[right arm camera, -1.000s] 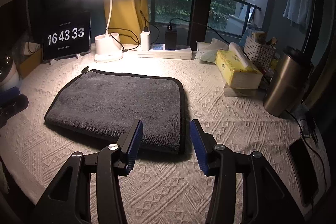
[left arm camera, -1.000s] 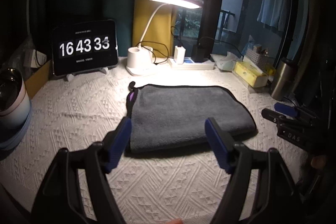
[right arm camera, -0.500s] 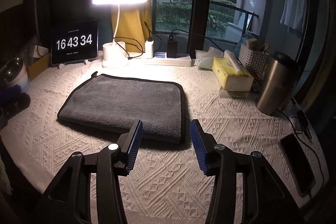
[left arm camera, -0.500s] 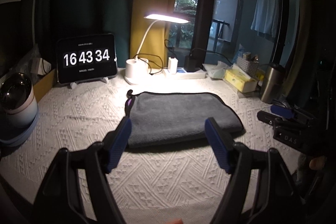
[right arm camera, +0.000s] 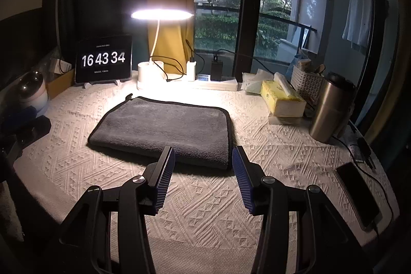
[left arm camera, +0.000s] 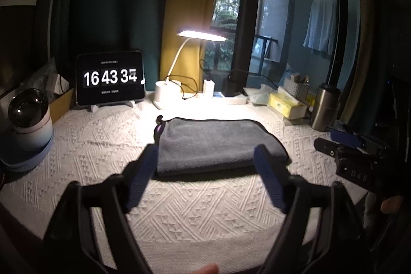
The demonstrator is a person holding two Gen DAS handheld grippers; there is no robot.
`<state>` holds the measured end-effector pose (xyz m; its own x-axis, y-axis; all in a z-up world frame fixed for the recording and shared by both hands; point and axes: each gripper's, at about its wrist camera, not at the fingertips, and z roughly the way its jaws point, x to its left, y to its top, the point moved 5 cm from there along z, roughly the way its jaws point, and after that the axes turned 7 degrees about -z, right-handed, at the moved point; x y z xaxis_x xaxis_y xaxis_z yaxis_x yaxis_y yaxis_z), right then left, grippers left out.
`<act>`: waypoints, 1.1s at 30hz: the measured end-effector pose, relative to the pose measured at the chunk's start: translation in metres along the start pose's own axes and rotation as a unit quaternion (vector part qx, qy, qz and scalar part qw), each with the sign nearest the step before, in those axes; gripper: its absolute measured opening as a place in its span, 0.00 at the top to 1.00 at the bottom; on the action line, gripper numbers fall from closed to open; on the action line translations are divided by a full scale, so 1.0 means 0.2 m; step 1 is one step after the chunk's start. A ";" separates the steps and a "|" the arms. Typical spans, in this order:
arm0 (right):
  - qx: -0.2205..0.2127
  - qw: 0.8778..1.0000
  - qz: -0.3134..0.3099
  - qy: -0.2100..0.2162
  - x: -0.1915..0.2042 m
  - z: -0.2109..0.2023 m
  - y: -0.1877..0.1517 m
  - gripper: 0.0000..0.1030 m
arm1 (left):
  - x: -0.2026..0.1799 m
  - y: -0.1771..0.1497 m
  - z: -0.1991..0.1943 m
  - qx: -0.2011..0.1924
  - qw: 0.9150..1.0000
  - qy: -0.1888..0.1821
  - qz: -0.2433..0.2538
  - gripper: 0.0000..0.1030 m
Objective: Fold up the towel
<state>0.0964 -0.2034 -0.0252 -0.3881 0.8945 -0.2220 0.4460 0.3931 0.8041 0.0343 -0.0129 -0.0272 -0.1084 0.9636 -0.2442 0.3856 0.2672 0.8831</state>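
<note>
A dark grey towel [left arm camera: 215,143] with black edging lies folded flat in a rectangle on the white textured tablecloth [left arm camera: 102,143]; it also shows in the right wrist view [right arm camera: 167,129]. My left gripper [left arm camera: 205,171] is open and empty, held above the near side of the table, short of the towel's near edge. My right gripper [right arm camera: 203,171] is open and empty, held back from the towel's near right corner. The right gripper also shows at the right edge of the left wrist view [left arm camera: 349,145].
A tablet clock [left arm camera: 110,78], a lit desk lamp [left arm camera: 177,86] and a power strip [right arm camera: 218,82] stand along the back. A tissue box [right arm camera: 282,99], steel flask [right arm camera: 328,109] and phone [right arm camera: 357,197] are at the right. A white pot [left arm camera: 30,120] is at the left.
Both grippers have drawn back and risen away from the towel, which looks smaller and farther now. The towel has not moved. Both jaws stay open.
</note>
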 end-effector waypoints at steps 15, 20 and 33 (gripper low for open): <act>-0.034 0.999 0.018 -0.002 0.06 -0.19 -0.11 0.52 | -0.02 -0.07 -0.22 -0.051 0.998 -0.039 0.004 0.08; -0.049 0.999 0.017 -0.002 0.11 -0.25 -0.15 0.51 | -0.02 -0.11 -0.26 -0.060 0.997 -0.041 0.010 0.06; -0.077 0.997 -0.002 -0.014 0.20 -0.37 -0.20 0.46 | 0.03 -0.16 -0.39 -0.094 0.995 -0.008 0.032 0.06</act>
<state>0.0023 -0.1993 -0.0259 -0.3664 0.8993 -0.2388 0.3145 0.3612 0.8779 -0.0512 -0.0156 -0.0259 -0.0733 0.9789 -0.1906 0.2133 0.2021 0.9559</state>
